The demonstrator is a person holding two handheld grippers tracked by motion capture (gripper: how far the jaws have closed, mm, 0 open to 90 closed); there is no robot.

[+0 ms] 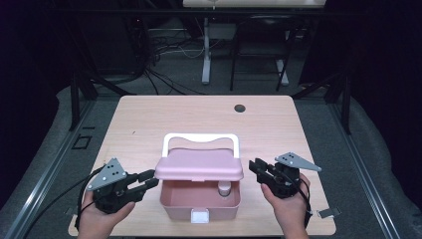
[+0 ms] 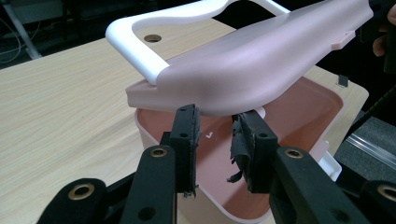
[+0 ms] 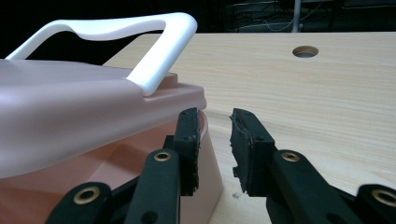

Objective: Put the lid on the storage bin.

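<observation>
Closely flanking lid [image 1: 199, 168]: left gripper [image 1: 150, 180], right gripper [image 1: 257, 169].

Lid [image 1: 199, 168] hides box [image 1: 199, 204] rear; jar [image 1: 225, 189] partly.

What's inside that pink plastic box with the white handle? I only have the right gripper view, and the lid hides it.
Observer: From the high view, a small pale round container stands in the pink plastic box, towards its right side.
Operator: Where is the left claw?
Observer: The left claw is open at the left end of the raised pink lid, gripping nothing.
Operator: Anything on the front wall?
Observer: A white latch sits at its middle.
</observation>
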